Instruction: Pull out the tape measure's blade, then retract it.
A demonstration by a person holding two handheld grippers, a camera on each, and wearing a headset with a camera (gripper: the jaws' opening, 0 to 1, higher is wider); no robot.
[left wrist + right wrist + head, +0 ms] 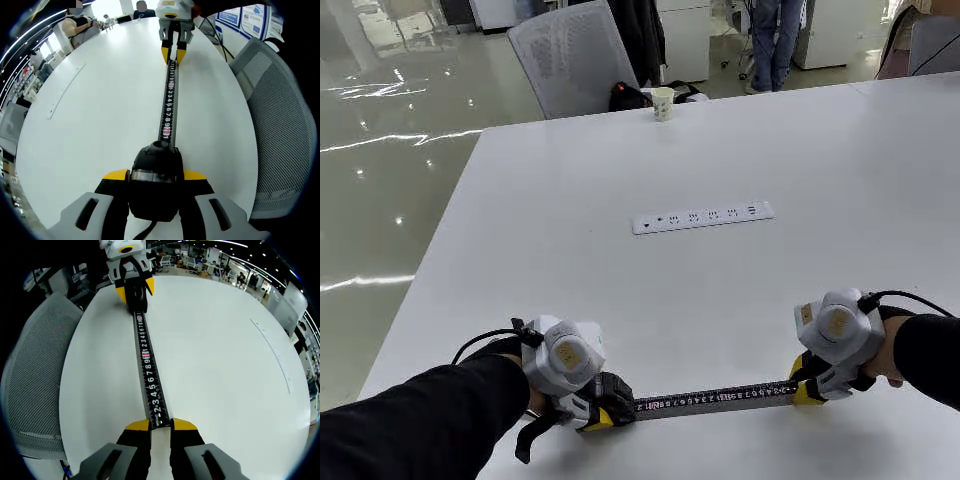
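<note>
On the white table (pixel 740 290), along the lower edge of the head view, the left gripper (pixel 603 408) is pinching the black case (pixel 613 395) at lower left, and the right gripper (pixel 807 390) at lower right is pressed on the end of the blade (pixel 715 400), which lies stretched flat between them. I judge that the blade is out only part of its length, so the pull is probably not finished. To do it well, the case should stay fixed in its place while the right gripper travels straight along the line of the blade, low over the table, so the blade does not twist or buckle. The end should not be released suddenly, or it may snap back. The head view gives the whole layout, with a power strip (pixel 702 216) in the middle and a cup (pixel 663 102) near the top. The left gripper view shows how the yellow tips sit on both sides of the case and a mesh chair (pixel 280 125) at the right. The right gripper view shows the blade's end between the tips and the printed numbers clearly
</note>
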